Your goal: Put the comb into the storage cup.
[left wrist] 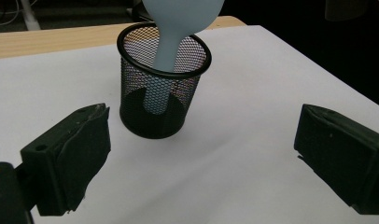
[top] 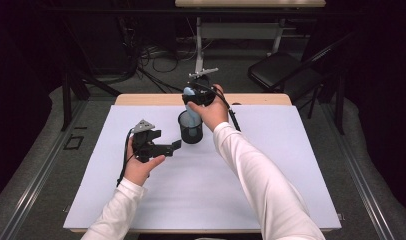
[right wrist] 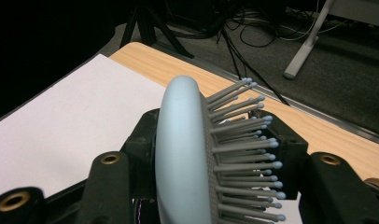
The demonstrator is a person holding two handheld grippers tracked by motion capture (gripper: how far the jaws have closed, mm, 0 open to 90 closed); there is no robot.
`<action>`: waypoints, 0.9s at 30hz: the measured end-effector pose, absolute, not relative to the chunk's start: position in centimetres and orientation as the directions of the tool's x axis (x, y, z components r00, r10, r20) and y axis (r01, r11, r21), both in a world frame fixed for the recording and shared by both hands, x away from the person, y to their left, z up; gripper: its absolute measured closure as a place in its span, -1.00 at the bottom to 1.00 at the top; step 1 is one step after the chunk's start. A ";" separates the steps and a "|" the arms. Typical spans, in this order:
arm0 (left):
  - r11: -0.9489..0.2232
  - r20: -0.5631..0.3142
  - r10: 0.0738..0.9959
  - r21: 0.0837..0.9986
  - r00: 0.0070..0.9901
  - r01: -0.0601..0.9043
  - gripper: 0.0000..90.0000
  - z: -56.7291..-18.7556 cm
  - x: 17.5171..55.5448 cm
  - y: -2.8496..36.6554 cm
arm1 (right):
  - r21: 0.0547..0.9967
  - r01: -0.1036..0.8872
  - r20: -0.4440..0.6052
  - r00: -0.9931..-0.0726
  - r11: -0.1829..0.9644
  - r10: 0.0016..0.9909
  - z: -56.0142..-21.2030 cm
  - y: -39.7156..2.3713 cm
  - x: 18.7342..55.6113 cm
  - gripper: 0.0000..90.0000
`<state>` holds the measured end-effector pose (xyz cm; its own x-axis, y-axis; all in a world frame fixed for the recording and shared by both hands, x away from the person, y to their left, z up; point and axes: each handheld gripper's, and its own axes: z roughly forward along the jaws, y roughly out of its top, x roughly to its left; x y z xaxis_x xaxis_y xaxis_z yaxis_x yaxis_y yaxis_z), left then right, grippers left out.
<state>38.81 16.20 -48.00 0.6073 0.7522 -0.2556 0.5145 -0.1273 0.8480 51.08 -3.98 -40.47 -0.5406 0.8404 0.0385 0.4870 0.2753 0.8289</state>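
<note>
A light blue hairbrush stands handle-down inside a black mesh cup near the far middle of the white mat. My right gripper is above the cup and shut on the brush's head, one jaw on the smooth back and one on the bristle side. In the left gripper view the handle reaches deep into the cup; I cannot tell whether it touches the bottom. My left gripper is just left of the cup, low over the mat. It is open and empty, pointing at the cup.
The white mat covers most of the wooden table, whose bare strip shows along the far edge. Beyond the table a black folding chair and loose cables are on the dark floor.
</note>
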 end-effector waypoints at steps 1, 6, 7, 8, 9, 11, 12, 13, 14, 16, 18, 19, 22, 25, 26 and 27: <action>-0.126 -0.257 0.751 0.848 0.608 0.515 -0.92 -48.0 38.8 16.2 | 0.829 0.488 0.041 -0.541 0.274 0.840 -40.5 -4.0 51.1 0.03; -0.128 -0.255 0.752 0.848 0.608 0.514 -0.92 -48.0 38.8 16.2 | 0.833 0.485 0.048 -0.541 0.265 0.840 -40.5 -3.9 51.0 0.01; -0.127 -0.255 0.752 0.848 0.607 0.514 -0.92 -48.0 38.8 16.2 | 0.834 0.485 0.048 -0.541 0.264 0.840 -40.4 -3.9 51.0 -0.01; -0.127 -0.256 0.752 0.848 0.608 0.514 -0.92 -48.0 38.8 16.3 | 0.836 0.482 0.046 -0.539 0.263 0.841 -40.4 -3.9 51.0 -0.02; -0.127 -0.255 0.752 0.848 0.607 0.514 -0.92 -48.0 38.8 16.3 | 0.837 0.481 0.048 -0.538 0.260 0.842 -40.4 -3.9 51.0 -0.04; -0.127 -0.255 0.752 0.848 0.608 0.514 -0.92 -48.0 38.8 16.3 | 0.838 0.481 0.051 -0.538 0.257 0.841 -40.4 -3.9 51.0 -0.09; -0.128 -0.255 0.752 0.848 0.608 0.514 -0.92 -48.0 38.8 16.3 | 0.838 0.481 0.051 -0.536 0.256 0.842 -40.4 -3.9 51.0 -0.12; -0.127 -0.255 0.752 0.848 0.607 0.514 -0.92 -48.0 38.8 16.3 | 0.838 0.481 0.049 -0.535 0.256 0.843 -40.4 -4.0 51.0 -0.13; -0.127 -0.255 0.753 0.848 0.607 0.514 -0.92 -48.0 38.8 16.3 | 0.838 0.481 0.049 -0.535 0.257 0.844 -40.4 -4.0 51.0 -0.13; -0.127 -0.256 0.752 0.848 0.608 0.514 -0.92 -48.0 38.8 16.3 | 0.837 0.484 0.050 -0.532 0.255 0.845 -40.4 -4.0 51.0 -0.16; -0.127 -0.256 0.752 0.848 0.607 0.515 -0.92 -48.0 38.9 16.2 | 0.838 0.483 0.051 -0.531 0.253 0.846 -40.4 -4.1 51.0 -0.22; -0.128 -0.255 0.752 0.848 0.607 0.515 -0.92 -48.0 38.9 16.2 | 0.841 0.478 0.047 -0.531 0.254 0.846 -40.4 -4.1 51.1 -0.25; -0.128 -0.255 0.753 0.847 0.607 0.515 -0.92 -48.0 38.9 16.3 | 0.845 0.476 0.053 -0.529 0.244 0.847 -40.4 -4.1 51.1 -0.36; -0.126 -0.257 0.753 0.848 0.606 0.515 -0.92 -48.0 38.9 16.3 | 0.846 0.479 0.065 -0.528 0.234 0.847 -40.4 -4.1 51.1 -0.47; -0.127 -0.256 0.753 0.848 0.607 0.514 -0.92 -48.0 38.9 16.3 | 0.847 0.476 0.062 -0.527 0.234 0.848 -40.4 -4.1 51.1 -0.50; -0.127 -0.255 0.753 0.849 0.607 0.514 -0.92 -48.0 38.8 16.2 | 0.850 0.470 0.054 -0.525 0.237 0.849 -40.3 -4.1 51.1 -0.54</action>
